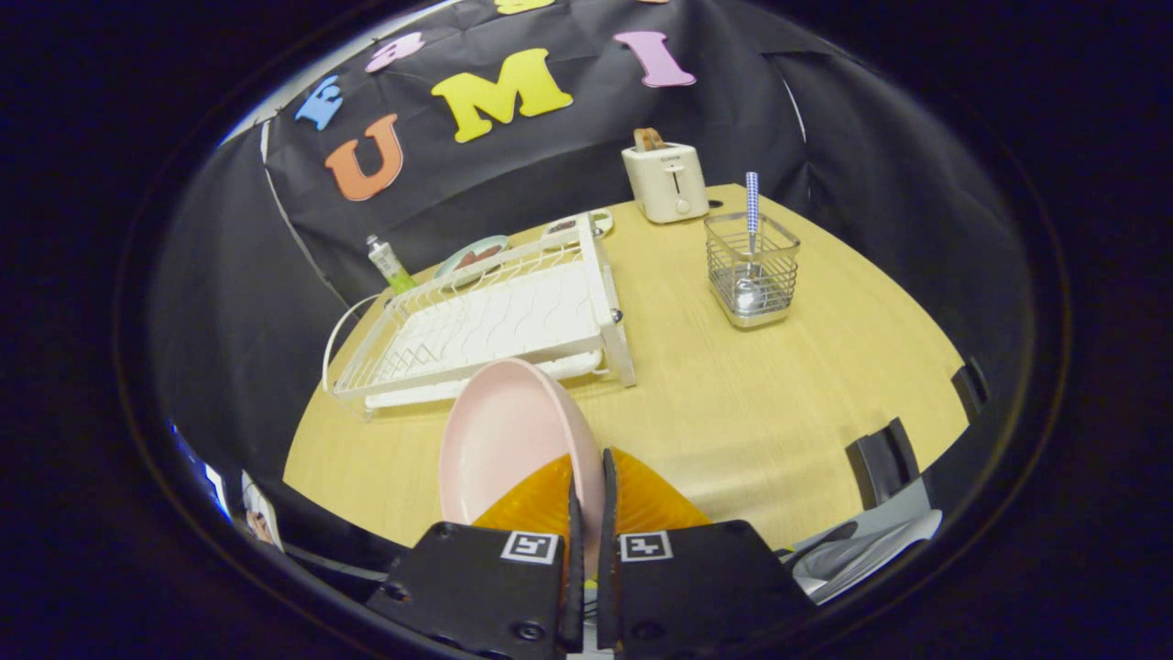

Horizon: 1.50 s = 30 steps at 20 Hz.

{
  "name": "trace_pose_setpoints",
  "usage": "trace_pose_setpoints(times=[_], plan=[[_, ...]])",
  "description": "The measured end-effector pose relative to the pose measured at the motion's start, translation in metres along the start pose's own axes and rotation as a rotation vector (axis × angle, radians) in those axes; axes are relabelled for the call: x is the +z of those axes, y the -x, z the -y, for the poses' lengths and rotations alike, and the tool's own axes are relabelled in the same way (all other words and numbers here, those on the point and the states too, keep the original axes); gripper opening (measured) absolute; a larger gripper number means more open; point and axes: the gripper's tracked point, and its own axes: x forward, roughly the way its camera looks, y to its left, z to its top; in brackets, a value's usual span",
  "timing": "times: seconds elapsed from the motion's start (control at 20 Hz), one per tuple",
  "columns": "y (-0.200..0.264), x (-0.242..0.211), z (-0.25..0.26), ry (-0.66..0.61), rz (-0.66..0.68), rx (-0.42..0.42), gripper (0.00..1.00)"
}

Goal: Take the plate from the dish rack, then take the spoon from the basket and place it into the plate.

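Note:
A pale pink plate (499,440) stands on edge between my fingers, its rim pinched by both pads. My gripper (589,477) is shut on that rim, and the plate hangs above the wooden table (751,412), just in front of the white wire dish rack (495,321). The rack itself holds no dishes. Beyond the fingers and to the right stands a wire basket (751,270). In it a spoon (751,247) stands upright, bowl down, with a blue-and-white checked handle sticking out of the top.
A white toaster (666,181) with a slice of bread stands at the back of the table. Behind the rack lie two small dishes (472,255) and a green-and-white tube (389,266). Dark chair backs (884,463) edge the table's near right side.

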Motion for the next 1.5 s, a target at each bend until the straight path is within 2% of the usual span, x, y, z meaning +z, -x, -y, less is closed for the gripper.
trace_pose_setpoints(times=[0.25,0.45,0.65,0.7,0.75,0.8,0.85,1.0,1.25,1.5], plan=[[-0.017,-0.009,-0.004,-0.021,-0.012,0.069,0.13],[-0.034,-0.012,0.014,-0.037,-0.025,0.021,0.18],[-0.04,-0.013,0.03,-0.028,-0.027,-0.032,0.2],[-0.04,-0.01,0.029,-0.027,-0.008,-0.02,0.17],[-0.039,-0.007,0.03,-0.028,0.007,-0.006,0.2],[-0.036,-0.003,0.03,-0.034,0.03,-0.002,0.23],[-0.033,0.001,0.031,-0.028,0.061,0.001,0.41],[-0.027,0.015,0.045,0.049,0.153,-0.056,0.85],[-0.014,0.024,0.051,0.076,0.214,-0.042,0.99],[0.007,0.052,0.062,0.121,0.33,-0.036,0.99]])
